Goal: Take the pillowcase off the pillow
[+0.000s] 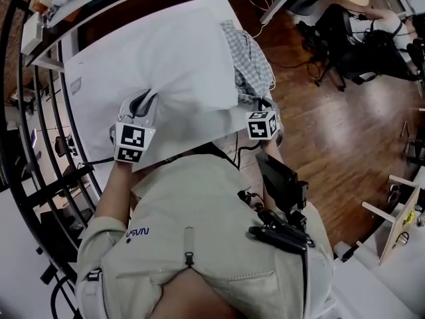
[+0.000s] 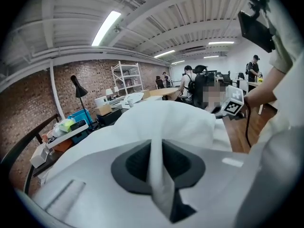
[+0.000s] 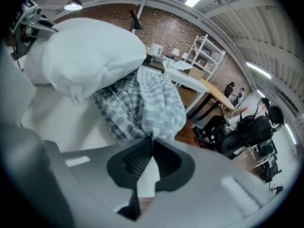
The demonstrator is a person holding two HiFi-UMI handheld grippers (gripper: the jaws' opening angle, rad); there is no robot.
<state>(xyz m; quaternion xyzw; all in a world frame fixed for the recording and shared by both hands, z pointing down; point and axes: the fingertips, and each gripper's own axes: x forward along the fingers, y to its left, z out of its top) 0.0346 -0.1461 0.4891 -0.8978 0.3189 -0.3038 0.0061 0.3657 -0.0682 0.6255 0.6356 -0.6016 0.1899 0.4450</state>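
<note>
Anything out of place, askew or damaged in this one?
Nothing spilled or damaged. The checked pillowcase is bunched at the right end of the white pillow in the head view, pinched by the right hand-held gripper, which suits a case half off.

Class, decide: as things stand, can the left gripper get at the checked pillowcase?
Probably not. The left gripper is shut on a fold of the white pillow, and the pillow's bulk lies between it and the checked pillowcase, which the right gripper pinches.
</note>
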